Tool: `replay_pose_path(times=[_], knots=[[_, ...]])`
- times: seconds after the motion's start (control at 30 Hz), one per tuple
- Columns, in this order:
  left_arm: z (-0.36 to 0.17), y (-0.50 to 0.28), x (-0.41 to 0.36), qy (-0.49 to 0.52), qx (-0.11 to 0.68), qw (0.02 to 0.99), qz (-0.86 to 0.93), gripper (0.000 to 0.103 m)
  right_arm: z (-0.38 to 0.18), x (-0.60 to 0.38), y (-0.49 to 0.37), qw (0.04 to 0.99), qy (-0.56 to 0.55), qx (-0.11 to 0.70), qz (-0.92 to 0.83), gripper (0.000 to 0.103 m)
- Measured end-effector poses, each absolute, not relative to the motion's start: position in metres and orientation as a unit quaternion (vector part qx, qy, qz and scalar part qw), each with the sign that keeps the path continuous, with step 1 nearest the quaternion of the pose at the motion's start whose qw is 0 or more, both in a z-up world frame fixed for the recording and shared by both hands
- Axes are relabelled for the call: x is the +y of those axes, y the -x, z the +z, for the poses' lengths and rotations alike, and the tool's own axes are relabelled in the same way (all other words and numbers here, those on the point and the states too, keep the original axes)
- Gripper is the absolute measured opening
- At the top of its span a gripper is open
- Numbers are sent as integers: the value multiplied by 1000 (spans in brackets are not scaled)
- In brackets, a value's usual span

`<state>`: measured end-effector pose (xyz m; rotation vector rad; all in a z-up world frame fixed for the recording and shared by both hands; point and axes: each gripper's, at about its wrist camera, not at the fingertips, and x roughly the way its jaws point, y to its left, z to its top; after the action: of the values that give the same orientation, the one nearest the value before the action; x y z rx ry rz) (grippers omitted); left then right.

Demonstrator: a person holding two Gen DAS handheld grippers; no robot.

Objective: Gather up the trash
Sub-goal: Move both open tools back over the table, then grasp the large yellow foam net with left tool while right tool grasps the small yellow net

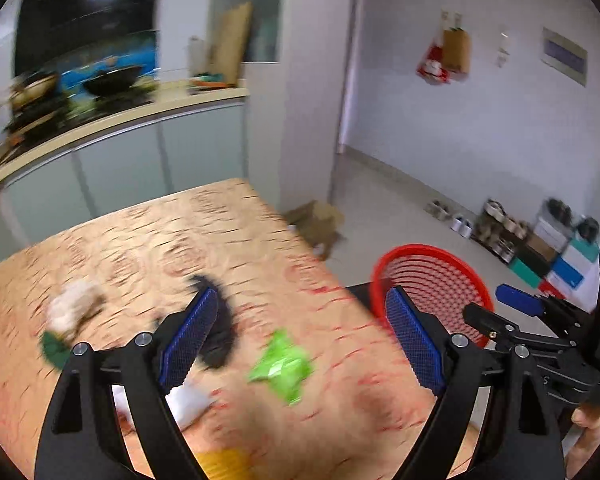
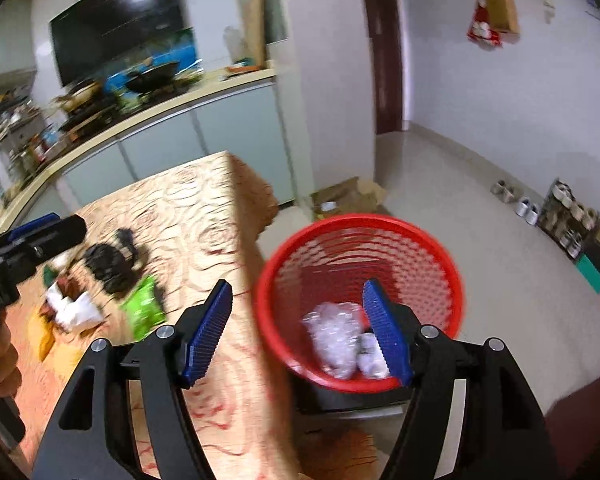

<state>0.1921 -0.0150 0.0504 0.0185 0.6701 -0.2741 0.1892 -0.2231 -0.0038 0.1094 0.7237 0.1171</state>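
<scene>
Right wrist: clear wrapper (image 2: pixel 334 336) (in red basket (image 2: pixel 440 248)) below spread fingers (image 2: pixel 386 336).

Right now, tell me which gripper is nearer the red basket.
Right. The right gripper hangs open at the red basket's rim, one finger over it; the left gripper is open over the table beside it.

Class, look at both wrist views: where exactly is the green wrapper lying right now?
The green wrapper lies on the patterned tablecloth, beside the black crumpled bag, toward the table edge nearest the red basket.
</scene>
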Motion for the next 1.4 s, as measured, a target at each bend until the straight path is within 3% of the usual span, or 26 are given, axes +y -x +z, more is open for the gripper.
replay_pose_path(times=[0.6, 1.23, 1.27, 1.4], knots=[[10, -119, 196, 53, 362, 928, 67, 84, -16, -102, -174, 905, 13, 380, 192, 66], [-54, -147, 176, 53, 430, 901, -7, 83, -26, -54, -166, 878, 58, 401, 255, 66], [-54, -148, 177, 54, 429, 902, -8, 82, -28, -53, -166, 875, 59, 404, 259, 66], [-55, -148, 178, 42, 426, 904, 3, 61, -34, -43, -164, 866, 71, 409, 278, 66]])
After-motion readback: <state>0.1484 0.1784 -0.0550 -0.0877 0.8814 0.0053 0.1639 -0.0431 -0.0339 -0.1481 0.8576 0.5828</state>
